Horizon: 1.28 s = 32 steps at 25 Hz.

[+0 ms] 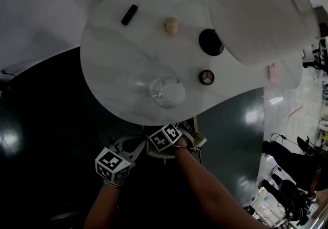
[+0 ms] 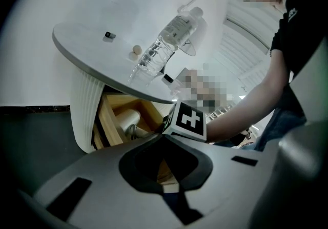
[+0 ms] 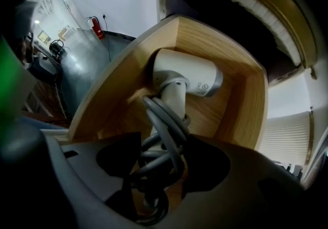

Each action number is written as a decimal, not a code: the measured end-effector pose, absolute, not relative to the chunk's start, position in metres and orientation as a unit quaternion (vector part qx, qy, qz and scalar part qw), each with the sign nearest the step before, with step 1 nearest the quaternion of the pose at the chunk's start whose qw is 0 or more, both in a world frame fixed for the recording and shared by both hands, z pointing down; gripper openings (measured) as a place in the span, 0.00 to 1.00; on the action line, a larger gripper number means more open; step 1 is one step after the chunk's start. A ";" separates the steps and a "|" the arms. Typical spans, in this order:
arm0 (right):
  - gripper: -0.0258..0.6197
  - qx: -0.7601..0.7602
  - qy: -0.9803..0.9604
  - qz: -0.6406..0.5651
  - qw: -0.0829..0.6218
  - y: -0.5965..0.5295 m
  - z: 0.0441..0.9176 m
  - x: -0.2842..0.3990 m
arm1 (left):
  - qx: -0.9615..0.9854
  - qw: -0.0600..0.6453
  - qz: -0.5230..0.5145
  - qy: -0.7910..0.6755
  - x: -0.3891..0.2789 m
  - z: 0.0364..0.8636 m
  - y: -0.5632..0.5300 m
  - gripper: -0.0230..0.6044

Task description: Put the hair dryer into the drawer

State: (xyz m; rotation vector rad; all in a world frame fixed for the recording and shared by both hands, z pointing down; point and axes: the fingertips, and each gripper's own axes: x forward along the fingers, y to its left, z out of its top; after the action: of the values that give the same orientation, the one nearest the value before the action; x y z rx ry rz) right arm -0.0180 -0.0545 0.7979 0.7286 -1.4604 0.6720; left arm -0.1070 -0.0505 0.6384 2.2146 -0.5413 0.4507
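A white hair dryer (image 3: 187, 77) lies inside the open wooden drawer (image 3: 241, 105) under the table top, with its grey cord (image 3: 164, 136) bunched in front of its handle. My right gripper (image 3: 159, 171) points down into the drawer. Its jaws stand wide on either side of the cord without pressing on it. In the left gripper view the hair dryer (image 2: 127, 119) shows in the drawer (image 2: 110, 115) behind the right gripper's marker cube (image 2: 187, 120). My left gripper (image 2: 166, 171) sits low in front of the drawer, and its jaws are not plain to read. From the head view both the left gripper (image 1: 120, 159) and the right gripper (image 1: 171, 143) sit at the table's near edge.
The white marble table (image 1: 118, 54) carries a clear bottle (image 1: 166, 92) lying near its front edge, a black lipstick (image 1: 129, 14), a small wooden knob (image 1: 171, 25), a round compact (image 1: 207, 77) and a black disc (image 1: 210, 41). A large white lampshade (image 1: 261, 13) overhangs the right side. The floor is dark.
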 end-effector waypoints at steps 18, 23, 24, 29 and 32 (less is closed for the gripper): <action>0.48 0.301 -0.670 0.258 0.628 -0.044 0.745 -0.012 | 0.879 0.379 0.180 -0.226 -0.103 0.612 -0.055 0.05; 0.40 0.312 -0.703 0.260 0.584 -0.042 0.711 -0.007 | 0.888 0.363 0.169 -0.227 -0.097 0.596 -0.058 0.05; 0.30 0.320 -0.709 0.258 0.574 -0.043 0.704 -0.004 | 0.889 0.359 0.167 -0.229 -0.094 0.593 -0.059 0.05; 0.15 0.333 -0.746 0.277 0.507 -0.057 0.668 -0.004 | 0.897 0.339 0.153 -0.240 -0.087 0.572 -0.069 0.05; 0.08 0.342 -0.783 0.270 0.443 -0.071 0.638 -0.009 | 0.905 0.316 0.144 -0.246 -0.085 0.554 -0.070 0.05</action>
State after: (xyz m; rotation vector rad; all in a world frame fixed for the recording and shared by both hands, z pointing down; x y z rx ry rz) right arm -0.0094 -0.0707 0.6378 0.8486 -1.9429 0.6691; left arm -0.0845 -0.0701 0.5535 2.3823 -0.6482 0.3803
